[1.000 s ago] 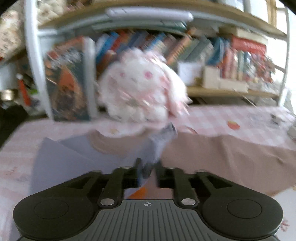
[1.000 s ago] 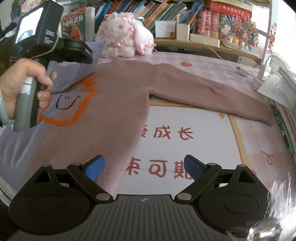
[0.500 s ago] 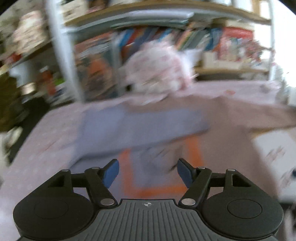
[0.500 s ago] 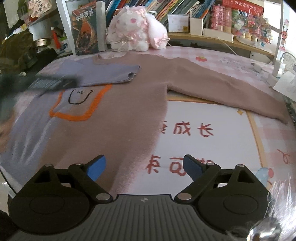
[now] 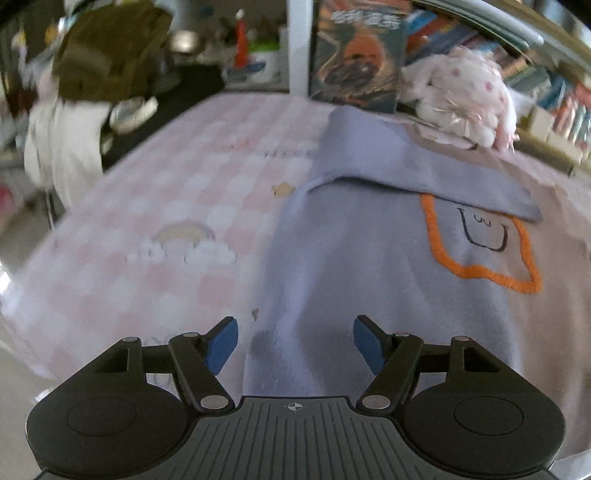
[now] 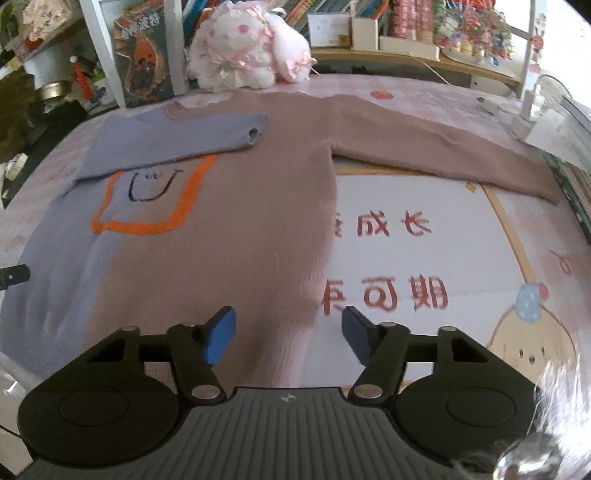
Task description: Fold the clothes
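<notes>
A sweater (image 6: 236, 206), half lilac and half brown with an orange outline and a smiley, lies flat on the table. Its lilac sleeve (image 6: 177, 142) is folded across the chest; the brown sleeve (image 6: 443, 147) stretches out to the right. In the left wrist view the sweater's lilac side (image 5: 369, 258) and folded sleeve (image 5: 413, 166) lie ahead. My left gripper (image 5: 295, 345) is open and empty over the lilac hem corner. My right gripper (image 6: 288, 334) is open and empty over the brown hem.
A pink plush rabbit (image 6: 243, 51) sits at the sweater's collar, in front of a bookshelf (image 6: 406, 22). A white poster with red characters (image 6: 406, 266) lies right of the sweater. The pink checked tablecloth (image 5: 177, 206) extends left. A white charger (image 6: 524, 118) is at the far right.
My left gripper let go of the lilac sleeve, which now lies folded across the chest, and pulled back to the lilac hem corner. My right gripper stayed open, shifting slightly.
</notes>
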Demonstrator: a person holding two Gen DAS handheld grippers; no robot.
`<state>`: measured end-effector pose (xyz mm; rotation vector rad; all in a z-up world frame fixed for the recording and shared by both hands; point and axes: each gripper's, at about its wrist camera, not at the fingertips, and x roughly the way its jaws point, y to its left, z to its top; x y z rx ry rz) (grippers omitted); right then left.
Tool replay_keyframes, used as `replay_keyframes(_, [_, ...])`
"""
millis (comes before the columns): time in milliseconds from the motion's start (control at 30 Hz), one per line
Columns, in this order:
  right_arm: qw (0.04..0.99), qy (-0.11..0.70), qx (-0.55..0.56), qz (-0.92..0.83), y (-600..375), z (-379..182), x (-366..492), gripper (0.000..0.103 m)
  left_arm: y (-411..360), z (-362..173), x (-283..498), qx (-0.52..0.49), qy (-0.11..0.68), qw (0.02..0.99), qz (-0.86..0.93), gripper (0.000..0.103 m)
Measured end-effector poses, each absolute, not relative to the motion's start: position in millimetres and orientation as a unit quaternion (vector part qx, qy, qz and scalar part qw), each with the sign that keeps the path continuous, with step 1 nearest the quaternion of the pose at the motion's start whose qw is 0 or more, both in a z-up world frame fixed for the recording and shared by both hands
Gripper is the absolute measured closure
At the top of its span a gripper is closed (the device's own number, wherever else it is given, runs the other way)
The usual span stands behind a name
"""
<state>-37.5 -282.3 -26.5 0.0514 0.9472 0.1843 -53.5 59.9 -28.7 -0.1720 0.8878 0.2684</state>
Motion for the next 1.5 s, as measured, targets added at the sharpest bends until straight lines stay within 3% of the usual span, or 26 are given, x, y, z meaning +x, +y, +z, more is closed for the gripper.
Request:
replay_keyframes(100, [0.882,0.462,0.033,0.082,-278.7,-28.0,-44.8,0.051,65.1,-35.3,-53.0,-0.077,0.439,0.888,0.114,0.037])
replay_keyframes(133, [0.883,0.462,0.034,0.081,-277.4,-27.9,-46.6,0.058,66.3,-36.9,-51.8,-0.075,0.442,0.887,0.107,0.041])
replay_keyframes(200, [0.883,0.461,0.035,0.078,-274.8,-27.7,-50.2,0.065,65.6,-36.8,-50.3,-0.074,0.441,0.89,0.092,0.051])
replay_keyframes(333, [0.884,0.459,0.041,0.071,-272.2,-27.8,-52.9,0.087,64.3,-35.0,-46.0,-0.082,0.442,0.891,0.063,0.089])
replay_keyframes(433, [0.884,0.459,0.043,0.073,-268.6,-27.7,-50.8,0.09,62.5,-32.2,-41.3,-0.074,0.439,0.893,0.057,0.094])
replay_keyframes(1000, [0.891,0.442,0.015,0.105,-235.4,-31.0,-32.6,0.091,87.9,-36.6,-20.1,-0.059,0.428,0.898,0.079,0.093])
replay_keyframes(1100, [0.891,0.442,0.014,0.102,-234.2,-31.2,-33.6,0.091,88.4,-35.8,-22.5,-0.053,0.425,0.9,0.079,0.087])
replay_keyframes(1300, [0.892,0.443,0.035,0.089,-240.6,-27.0,-39.2,0.08,84.5,-25.7,-37.2,-0.036,0.412,0.906,0.086,0.083])
replay_keyframes(1367, [0.893,0.439,0.042,0.087,-241.6,-23.7,-44.0,0.068,83.2,-21.1,-43.8,-0.032,0.408,0.908,0.087,0.075])
replay_keyframes(1467, [0.896,0.434,0.047,0.085,-241.2,-18.6,-53.0,0.061,80.5,-13.9,-56.0,-0.033,0.399,0.912,0.086,0.042])
replay_keyframes(1500, [0.897,0.431,0.044,0.081,-240.0,-16.7,-56.6,0.059,78.7,-11.9,-60.6,-0.033,0.396,0.914,0.085,0.038])
